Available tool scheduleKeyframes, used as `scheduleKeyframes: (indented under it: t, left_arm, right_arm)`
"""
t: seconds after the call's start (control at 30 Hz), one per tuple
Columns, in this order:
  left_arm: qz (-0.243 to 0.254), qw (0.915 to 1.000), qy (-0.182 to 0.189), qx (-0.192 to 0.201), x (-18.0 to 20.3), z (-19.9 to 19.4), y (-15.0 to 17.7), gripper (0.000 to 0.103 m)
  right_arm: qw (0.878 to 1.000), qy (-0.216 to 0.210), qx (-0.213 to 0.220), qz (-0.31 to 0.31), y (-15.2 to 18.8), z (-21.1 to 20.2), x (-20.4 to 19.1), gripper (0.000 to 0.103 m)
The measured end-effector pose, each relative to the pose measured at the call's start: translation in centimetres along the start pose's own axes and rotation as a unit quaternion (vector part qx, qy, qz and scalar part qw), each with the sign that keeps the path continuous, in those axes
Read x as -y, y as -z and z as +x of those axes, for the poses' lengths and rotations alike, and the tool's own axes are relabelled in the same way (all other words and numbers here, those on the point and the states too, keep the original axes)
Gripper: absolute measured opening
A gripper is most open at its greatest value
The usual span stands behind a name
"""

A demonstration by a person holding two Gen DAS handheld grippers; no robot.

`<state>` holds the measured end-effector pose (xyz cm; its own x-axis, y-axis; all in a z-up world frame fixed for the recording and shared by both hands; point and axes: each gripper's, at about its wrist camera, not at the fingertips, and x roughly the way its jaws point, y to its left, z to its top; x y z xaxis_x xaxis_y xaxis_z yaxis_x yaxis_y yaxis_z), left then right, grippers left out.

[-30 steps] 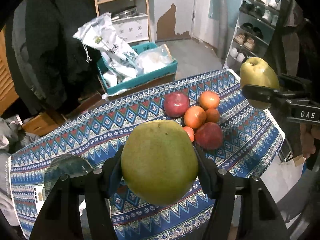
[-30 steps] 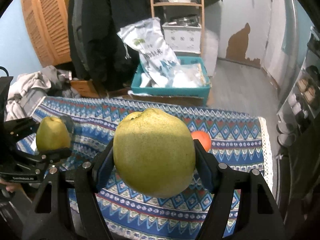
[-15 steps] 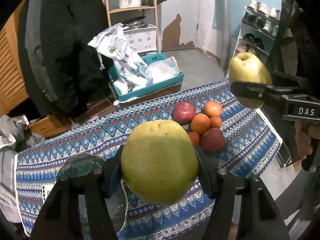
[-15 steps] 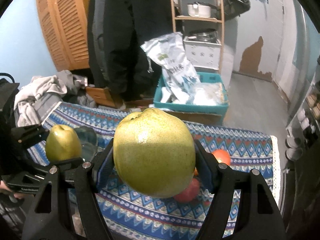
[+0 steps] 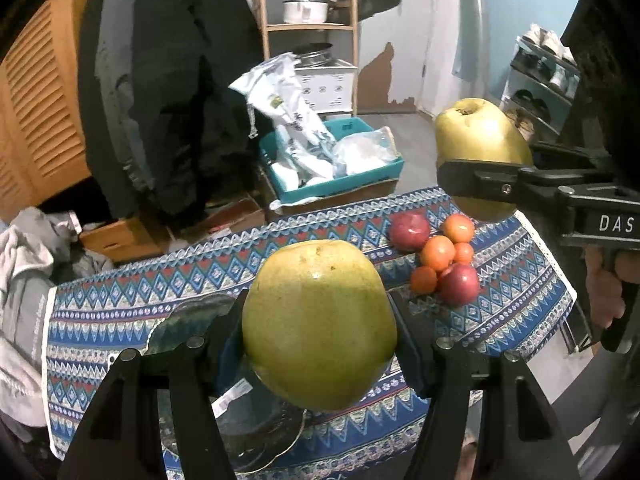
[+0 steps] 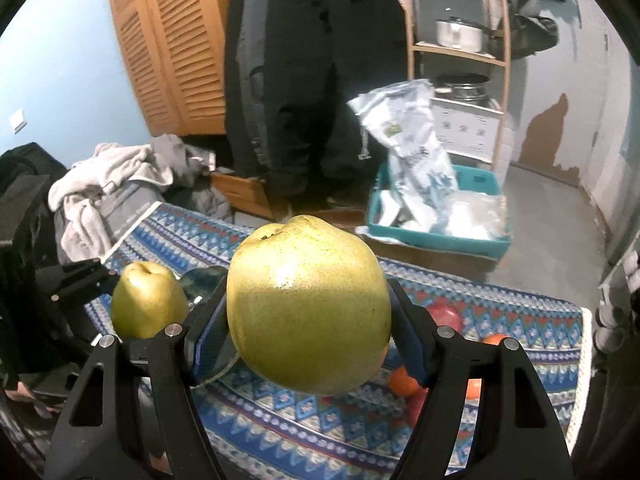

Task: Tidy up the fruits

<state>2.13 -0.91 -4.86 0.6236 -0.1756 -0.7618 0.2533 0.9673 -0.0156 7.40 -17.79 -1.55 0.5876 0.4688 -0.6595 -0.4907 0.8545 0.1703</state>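
Note:
My left gripper is shut on a large green pear and holds it high above a glass plate on the patterned tablecloth. My right gripper is shut on a second green pear, also held well above the table; it shows in the left wrist view at the right. The left gripper's pear shows in the right wrist view. A cluster of two red apples and several oranges lies at the cloth's right end.
Beyond the table stand a teal box with plastic bags, a wooden shelf with pots, a hanging dark coat and a pile of clothes at the left. A shoe rack stands at the right.
Both grippers have risen and drawn back from the table with their pears still gripped; the table and fruit cluster now look smaller and lower in both views.

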Motion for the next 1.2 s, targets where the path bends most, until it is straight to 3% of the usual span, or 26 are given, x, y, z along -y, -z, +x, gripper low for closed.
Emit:
scheduleKeyframes:
  t: [0.57,0.87,1.2]
  left_arm:
    - [-0.069,0.9968,-0.040,-0.007,-8.8,0.3,2.3,0.066]
    - [-0.100,0.9925,-0.060,-0.037,-13.1,2.4,4.5,0.066]
    - [-0.133,0.9853,-0.073,-0.079,-16.7,5.8,7.4,0.066]
  right_arm:
    - [0.998,-0.045,-0.028,-0.021,-3.0,6.9,-6.6,0.073]
    - [0.995,-0.072,-0.062,-0.027,-3.4,12.2,-9.6,0.073]
    - [0.989,-0.081,-0.118,-0.039,-1.6,18.0,-11.7,0.073]
